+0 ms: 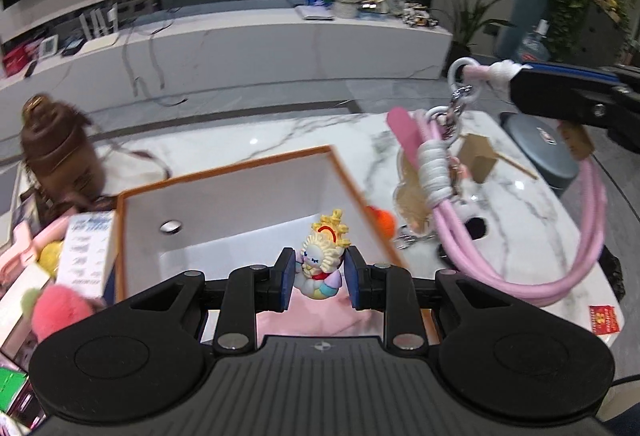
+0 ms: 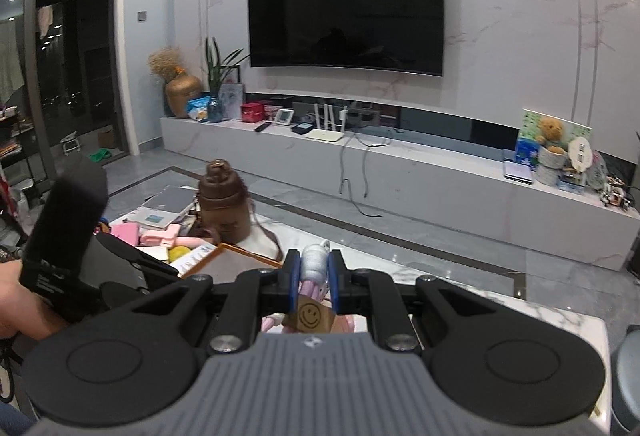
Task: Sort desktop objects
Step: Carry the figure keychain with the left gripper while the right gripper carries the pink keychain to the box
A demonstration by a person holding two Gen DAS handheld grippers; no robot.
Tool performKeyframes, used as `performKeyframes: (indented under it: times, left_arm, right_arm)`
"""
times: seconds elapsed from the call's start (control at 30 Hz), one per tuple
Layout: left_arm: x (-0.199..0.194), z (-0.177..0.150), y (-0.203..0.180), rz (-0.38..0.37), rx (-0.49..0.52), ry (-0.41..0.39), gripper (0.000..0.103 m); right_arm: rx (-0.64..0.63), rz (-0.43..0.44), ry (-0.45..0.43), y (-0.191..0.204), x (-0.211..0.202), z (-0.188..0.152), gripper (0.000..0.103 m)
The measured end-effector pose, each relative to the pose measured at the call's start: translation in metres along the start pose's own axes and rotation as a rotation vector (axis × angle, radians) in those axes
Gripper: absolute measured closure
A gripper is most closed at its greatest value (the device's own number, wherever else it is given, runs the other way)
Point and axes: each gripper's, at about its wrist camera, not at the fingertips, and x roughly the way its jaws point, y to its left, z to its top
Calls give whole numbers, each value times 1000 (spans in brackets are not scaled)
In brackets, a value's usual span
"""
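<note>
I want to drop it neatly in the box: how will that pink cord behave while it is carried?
Probably floppy: the pink cord sags in long loops below the right gripper. Its clips and tags dangle, so they will likely swing and snag on the box rim.

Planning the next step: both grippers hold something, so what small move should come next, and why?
Probably lower the left gripper slightly and open its fingers: the small figurine it pinches already hangs over the white box, while the right gripper holds the pink lanyard beside it.
</note>
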Motion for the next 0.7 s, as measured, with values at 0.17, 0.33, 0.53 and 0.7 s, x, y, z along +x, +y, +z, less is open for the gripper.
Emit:
performKeyframes:
  times: [0.17,0.33,0.53,0.7]
  left_arm:
    - [1,-9,24,39,-24,25,73]
    - [16,-14,38,88,-38,74,73]
    - [26,-16,42,157,-26,103,73]
    - [36,-17,43,199,-9,133,73]
  right_arm:
    - [-2,29,-1,18,20,2,87]
    - [-25,25,37,29,49,-5,88]
    - [-51,6,93,34,86,-19,88]
    - [-64,-2,122,40,110,-27,88]
